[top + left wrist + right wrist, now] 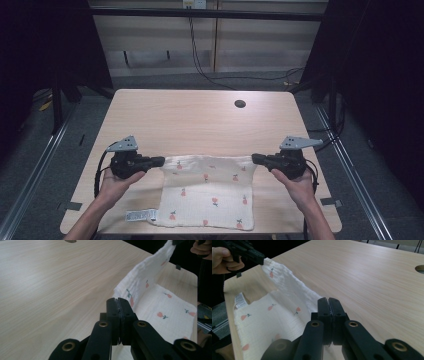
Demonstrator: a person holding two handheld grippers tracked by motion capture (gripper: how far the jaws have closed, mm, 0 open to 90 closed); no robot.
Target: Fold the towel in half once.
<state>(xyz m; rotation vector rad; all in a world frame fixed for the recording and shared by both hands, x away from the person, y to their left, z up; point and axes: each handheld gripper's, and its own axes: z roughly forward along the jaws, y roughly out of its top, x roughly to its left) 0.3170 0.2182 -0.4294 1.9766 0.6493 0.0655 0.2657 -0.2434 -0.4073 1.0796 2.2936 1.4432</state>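
Cloth (207,192) near table's (200,117) front edge, far edge lifted, stretched between grippers. Left gripper (159,161) pinches far left corner, jaws pressed tight. Right gripper (256,159) pinches far right corner likewise. Near part lies flat, label (140,215) at left.

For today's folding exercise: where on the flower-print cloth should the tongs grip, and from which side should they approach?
Grip the two far corners of the flower-print cloth, coming in level from the left and right sides, as the left tongs and right tongs do. The thin, limp edge lifts evenly stretched between them, while the near part lies flat on the table.
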